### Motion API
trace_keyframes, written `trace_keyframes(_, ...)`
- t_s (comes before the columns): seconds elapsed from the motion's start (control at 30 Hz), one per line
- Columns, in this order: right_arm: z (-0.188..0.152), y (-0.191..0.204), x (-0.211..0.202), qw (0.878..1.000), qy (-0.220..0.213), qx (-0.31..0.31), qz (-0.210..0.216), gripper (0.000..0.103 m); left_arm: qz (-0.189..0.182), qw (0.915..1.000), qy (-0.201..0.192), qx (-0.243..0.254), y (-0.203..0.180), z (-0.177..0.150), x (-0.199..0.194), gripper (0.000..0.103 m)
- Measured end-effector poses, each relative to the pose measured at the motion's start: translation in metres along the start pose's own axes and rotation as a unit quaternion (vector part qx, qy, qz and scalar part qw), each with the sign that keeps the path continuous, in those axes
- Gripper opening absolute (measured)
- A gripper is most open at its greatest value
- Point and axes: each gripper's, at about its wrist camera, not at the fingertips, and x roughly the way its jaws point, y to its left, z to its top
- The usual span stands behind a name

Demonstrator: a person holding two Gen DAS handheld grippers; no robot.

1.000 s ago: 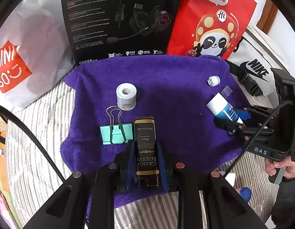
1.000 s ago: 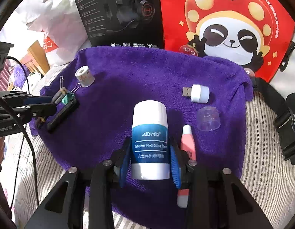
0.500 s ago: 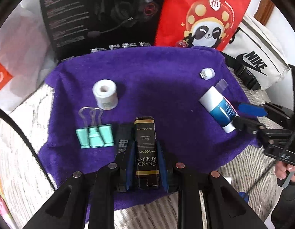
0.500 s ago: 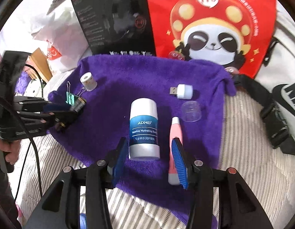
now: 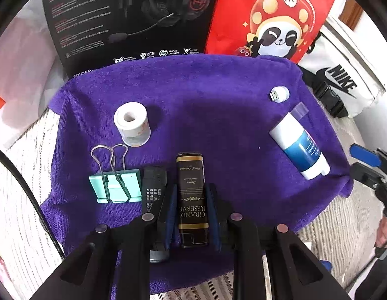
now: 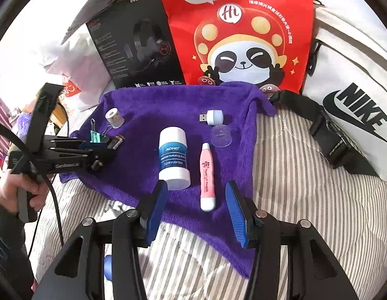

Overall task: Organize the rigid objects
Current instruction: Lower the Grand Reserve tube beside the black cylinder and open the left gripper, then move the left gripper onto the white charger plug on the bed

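Two rows taking shape on the purple towel [image 5: 218, 115], one at each end.

Left tongs [image 5: 192, 207] pinch the black "Grand Reserve" tin [image 5: 191, 197], flat on the towel just beside a small black box [image 5: 153, 187] and the mint binder clip [image 5: 116, 187], apparently to line it up with them; a tape roll [image 5: 132, 123] stands behind. Right tongs [image 6: 196, 207] hang spread and empty at the near edge, with the blue-and-white tube [image 6: 174, 157] and pink pen [image 6: 207, 177] lying parallel ahead, probably already placed. A USB light [image 6: 213, 118] and clear cap [image 6: 220, 136] lie farther back, likely unsorted.
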Motion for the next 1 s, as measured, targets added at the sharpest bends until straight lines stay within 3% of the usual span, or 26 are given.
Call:
trace_keyframes(0.23, -0.014, 0.002, -0.018, 1.0, -0.005, 0.009, 0.002, 0.048, 0.015, 0.9998, -0.005, 0.011, -0.006, -0.001, 0.001, 0.024)
trace_keyframes(0.4, -0.029, 0.001, -0.029, 1.0, 0.0, 0.014, -0.005, 0.049, 0.005, 0.9999, -0.006, 0.009, -0.014, -0.002, 0.002, 0.041)
trace_keyframes(0.53, -0.042, -0.002, -0.043, 1.0, -0.002, 0.023, -0.01, 0.049, 0.031, 0.9994, 0.007, 0.01, -0.023, -0.008, -0.003, 0.042)
trace_keyframes(0.67, -0.056, -0.004, -0.063, 0.999, -0.012, 0.034, -0.015, 0.05, 0.018, 0.9996, -0.017, 0.013, -0.037, -0.019, -0.033, 0.044)
trace_keyframes(0.77, -0.066, -0.005, -0.074, 0.999, -0.019, 0.045, -0.014, 0.053, 0.01, 0.9984, -0.041, 0.038, -0.058, -0.035, -0.057, 0.059)
trace_keyframes(0.87, -0.073, -0.006, -0.082, 0.998, -0.022, 0.053, -0.013, 0.053, 0.008, 0.9968, -0.045, 0.065, -0.076, -0.047, -0.065, 0.064)
trace_keyframes(1.0, -0.082, -0.007, -0.086, 0.998, -0.019, 0.061, -0.01, 0.053, 0.012, 0.9976, -0.024, 0.065, -0.086, -0.055, -0.053, 0.067)
